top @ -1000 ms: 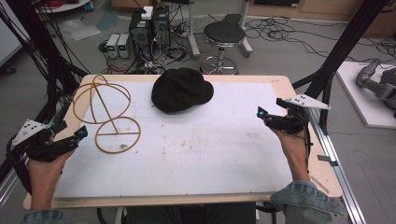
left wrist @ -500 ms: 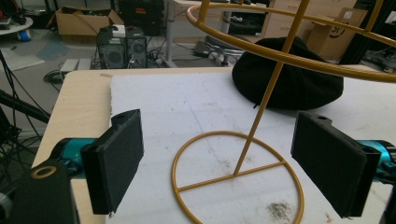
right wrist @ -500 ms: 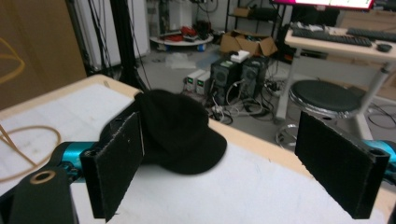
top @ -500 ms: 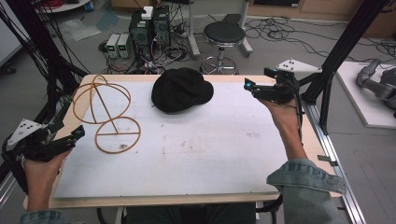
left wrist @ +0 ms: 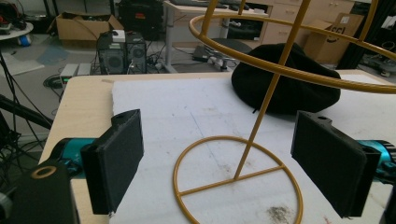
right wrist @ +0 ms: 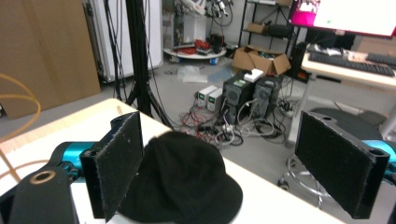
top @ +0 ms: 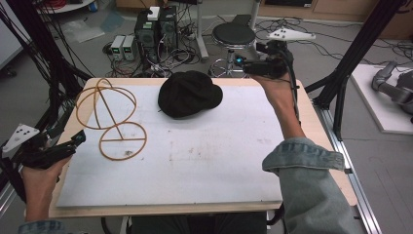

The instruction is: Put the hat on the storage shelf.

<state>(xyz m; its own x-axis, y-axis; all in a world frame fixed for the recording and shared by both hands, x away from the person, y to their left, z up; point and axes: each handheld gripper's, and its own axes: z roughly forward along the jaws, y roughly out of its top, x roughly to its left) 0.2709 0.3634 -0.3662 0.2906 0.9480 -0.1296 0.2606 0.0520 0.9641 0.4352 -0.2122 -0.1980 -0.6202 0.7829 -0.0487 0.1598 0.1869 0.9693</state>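
The right gripper (top: 239, 61) has swung up from the table's near right edge to its far corner — jaws spread, closing on the black hat (top: 190, 93), which is lying mid-table. The left gripper (top: 75, 139) is waiting open beside the wire stand (top: 111, 119).

My left tongs (top: 75, 139) are a matte black two-jaw tool topped by a pale grey three-cornered plate; my right tongs (top: 239, 61) match, with a small teal light near the tip and a black cable trailing behind. Each jaw is a flat black rectangular pad on a teal metal stem. I wear faded blue denim sleeves (top: 304, 175).
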